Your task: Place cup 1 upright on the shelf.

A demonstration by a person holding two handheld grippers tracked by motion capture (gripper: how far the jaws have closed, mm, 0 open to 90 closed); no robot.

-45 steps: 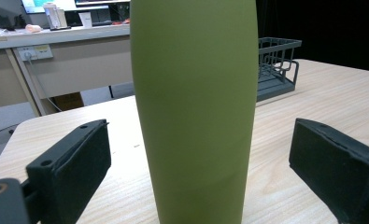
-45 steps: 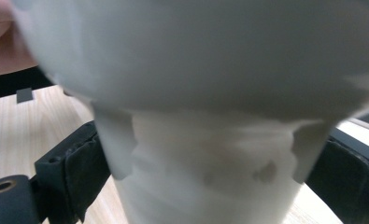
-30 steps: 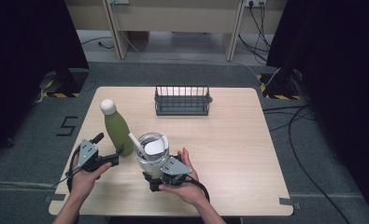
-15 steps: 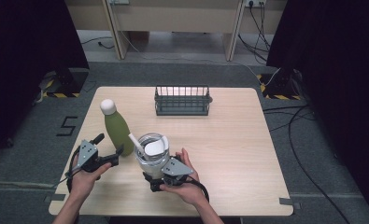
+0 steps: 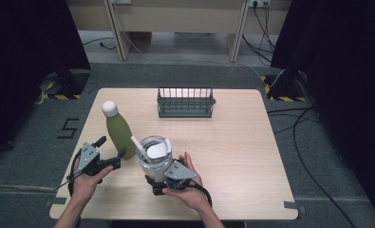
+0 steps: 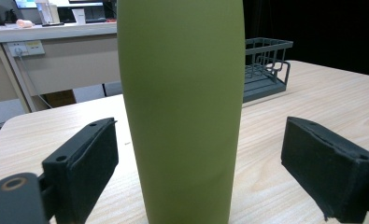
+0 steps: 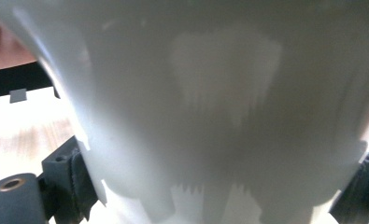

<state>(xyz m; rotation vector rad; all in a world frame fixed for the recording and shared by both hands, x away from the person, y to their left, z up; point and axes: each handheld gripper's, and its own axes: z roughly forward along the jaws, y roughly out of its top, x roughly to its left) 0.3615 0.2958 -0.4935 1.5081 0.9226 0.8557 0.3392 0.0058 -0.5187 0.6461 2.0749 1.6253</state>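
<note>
Right now your left tool (image 6: 196, 179) straddles the green bottle (image 6: 182, 107) near the tabletop's (image 5: 251, 142) front-left, jaws just closing, pads not touching. Right tool (image 7: 210, 196) clamps the clear jar (image 5: 154, 154). Next, I'd judge: squeeze the bottle.

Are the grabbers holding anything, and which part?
The right gripper clamps the clear jar low on its sides. The left gripper, just closing, straddles the green bottle without touching it.
</note>
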